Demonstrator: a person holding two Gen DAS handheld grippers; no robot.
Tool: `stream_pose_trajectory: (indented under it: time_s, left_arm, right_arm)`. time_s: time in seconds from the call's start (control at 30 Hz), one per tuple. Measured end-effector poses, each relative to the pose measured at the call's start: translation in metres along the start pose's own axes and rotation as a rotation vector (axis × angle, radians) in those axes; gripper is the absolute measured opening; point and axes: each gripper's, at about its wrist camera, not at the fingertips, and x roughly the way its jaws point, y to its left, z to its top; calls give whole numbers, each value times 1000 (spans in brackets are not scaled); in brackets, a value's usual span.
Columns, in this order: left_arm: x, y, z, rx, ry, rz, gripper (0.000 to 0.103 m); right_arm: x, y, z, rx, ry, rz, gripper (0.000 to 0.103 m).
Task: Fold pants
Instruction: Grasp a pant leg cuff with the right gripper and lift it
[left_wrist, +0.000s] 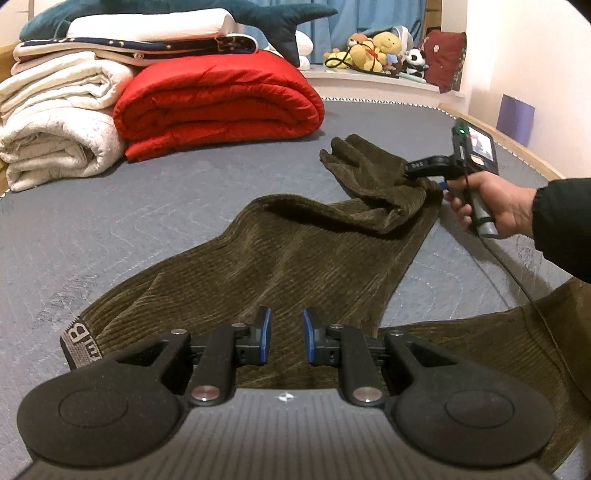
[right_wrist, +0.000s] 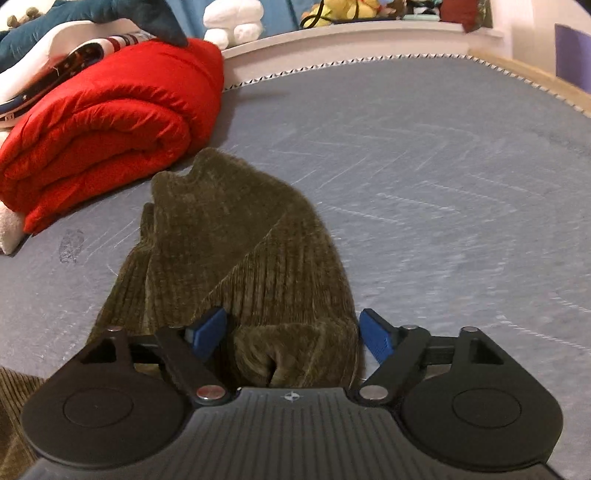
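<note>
Brown corduroy pants (left_wrist: 295, 251) lie spread on the grey mattress (left_wrist: 147, 206), the waistband (left_wrist: 79, 343) at the near left. One leg (left_wrist: 369, 173) is doubled back over itself at the far right. My left gripper (left_wrist: 286, 330) sits low over the waist area, its blue pads a narrow gap apart with corduroy filling that gap. A person's hand (left_wrist: 491, 199) holds my right gripper (left_wrist: 415, 173) at the folded leg's end. In the right wrist view, the right gripper (right_wrist: 291, 332) stands wide, and the leg's bunched end (right_wrist: 295, 354) lies loose between the blue pads (right_wrist: 376, 334).
A rolled red quilt (left_wrist: 218, 99) and stacked white blankets (left_wrist: 55, 122) fill the far left of the bed. Plush toys (left_wrist: 376, 48) line a ledge behind. The wooden bed edge (left_wrist: 517, 147) runs along the right. A cable (left_wrist: 517, 280) trails from the right gripper over the mattress.
</note>
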Motion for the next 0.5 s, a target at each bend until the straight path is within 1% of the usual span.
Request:
stream_pose_trajectory:
  time_s: [0.03, 0.1, 0.13, 0.17, 0.23, 0.33, 0.5]
  left_arm:
    - [1, -1, 0, 3, 2, -2, 21]
    - [2, -4, 0, 13, 0, -1, 21]
    - [1, -4, 0, 16, -6, -1, 21]
    - [1, -4, 1, 16, -9, -1, 21]
    - [0, -5, 2, 13, -12, 1, 21]
    - [0, -5, 3, 10, -12, 4, 21]
    - [-3, -2, 4, -1, -20, 7, 21]
  right_arm:
    - [2, 4, 1, -12, -5, 5, 82]
    - [5, 11, 0, -57, -12, 6, 72]
    - [5, 16, 0, -85, -18, 7, 59]
    - [4, 19, 0, -110, -21, 18, 40]
    - [1, 26, -2, -143, -19, 41, 30]
    - [-16, 31, -4, -165, -60, 40, 25]
    - [-70, 22, -13, -113, -160, 9, 21]
